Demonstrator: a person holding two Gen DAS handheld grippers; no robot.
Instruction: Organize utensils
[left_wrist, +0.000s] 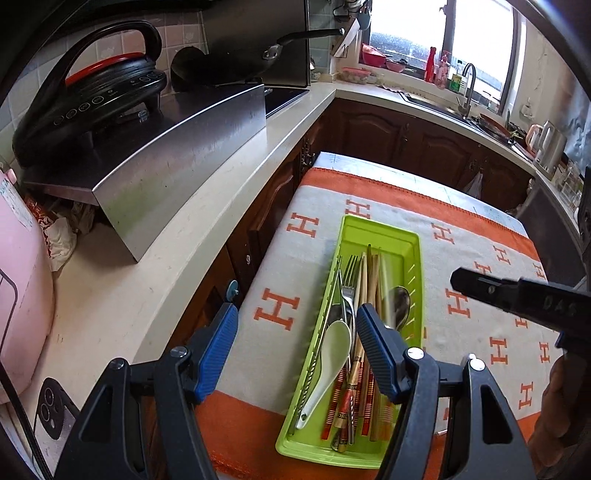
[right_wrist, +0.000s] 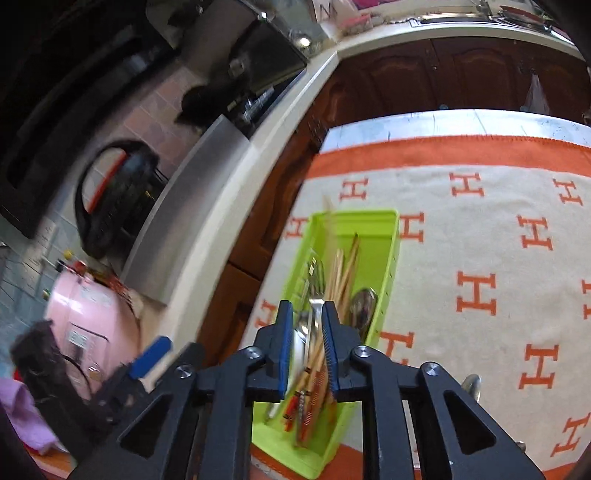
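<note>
A lime green tray (left_wrist: 413, 243) lies on an orange and white cloth. It holds wooden chopsticks (left_wrist: 371, 280), a metal fork (left_wrist: 349, 280), a metal spoon (left_wrist: 399, 302), a white ceramic spoon (left_wrist: 332, 354) and red-patterned chopsticks. My left gripper (left_wrist: 297, 325) is open and empty, above the tray's near left side. In the right wrist view the tray (right_wrist: 388, 229) lies below my right gripper (right_wrist: 306, 314). Its blue pads (right_wrist: 284, 332) stand a narrow gap apart with nothing gripped between them. The right gripper's tip also shows in the left wrist view (left_wrist: 480, 288).
The cloth with H marks (left_wrist: 277, 310) covers a table beside a white kitchen counter (left_wrist: 207, 206). On the counter stand a steel box (left_wrist: 166, 173), a black appliance (left_wrist: 92, 92), a pink appliance (left_wrist: 18, 288) and a phone (left_wrist: 51, 406). A sink (left_wrist: 436, 99) is far back.
</note>
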